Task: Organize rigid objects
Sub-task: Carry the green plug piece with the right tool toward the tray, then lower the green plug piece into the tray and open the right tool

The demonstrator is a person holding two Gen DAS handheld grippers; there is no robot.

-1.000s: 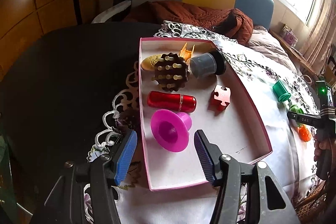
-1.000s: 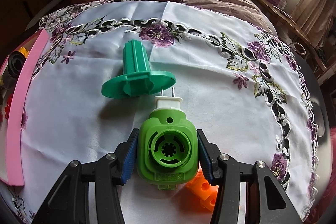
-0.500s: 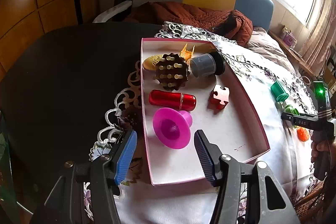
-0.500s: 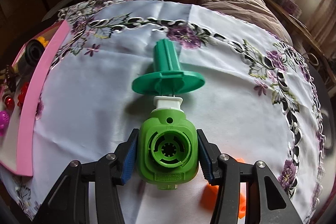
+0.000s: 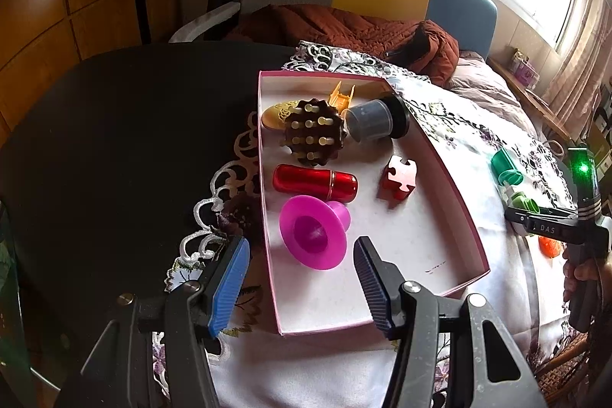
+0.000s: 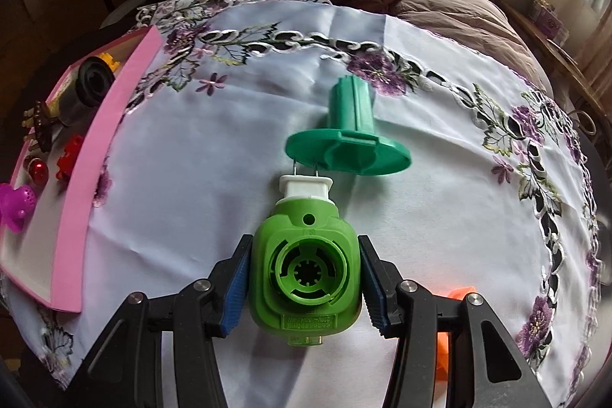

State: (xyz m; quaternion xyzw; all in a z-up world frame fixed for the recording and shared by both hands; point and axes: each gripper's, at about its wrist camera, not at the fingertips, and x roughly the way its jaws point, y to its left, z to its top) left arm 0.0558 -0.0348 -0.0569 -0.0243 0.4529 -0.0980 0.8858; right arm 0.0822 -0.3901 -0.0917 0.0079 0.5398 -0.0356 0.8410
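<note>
Blue pads of your right hand-held gripper (image 6: 305, 280) pinch the light-green plug-in device (image 6: 305, 274) from both sides, its round socket face turned toward the camera and its white prong end pointing away from you. You hold that hand-held gripper tilted steeply down over the white embroidered cloth (image 6: 440, 125), and the device's two metal prongs reach just to the rim of the dark-green flanged spool (image 6: 350, 136), which lies on its side on the cloth; whether they touch it you cannot tell from this view. An orange piece (image 6: 457, 295) shows partly behind the right finger. In the left wrist view your right hand (image 5: 581, 274) grips the black handle at the far right edge, with a green light glowing on top of it. Your left hand-held gripper (image 5: 302, 278) stands spread with nothing between its pads, angled down over the near corner of the pink-rimmed box (image 5: 464, 213); its left finger hangs outside the box's left wall, its right finger over the white floor inside. Just ahead of the fingers lies the magenta funnel-shaped piece (image 5: 313, 232), mouth toward you, untouched. Behind it in the box lie the red cylinder (image 5: 315, 181), the red puzzle piece (image 5: 399, 176), the brown studded disc (image 5: 313, 130), the grey-and-black cup (image 5: 376, 120) on its side and a small yellow piece (image 5: 341, 95). The box sits on the cloth at the edge of the dark table (image 5: 114, 140).
</note>
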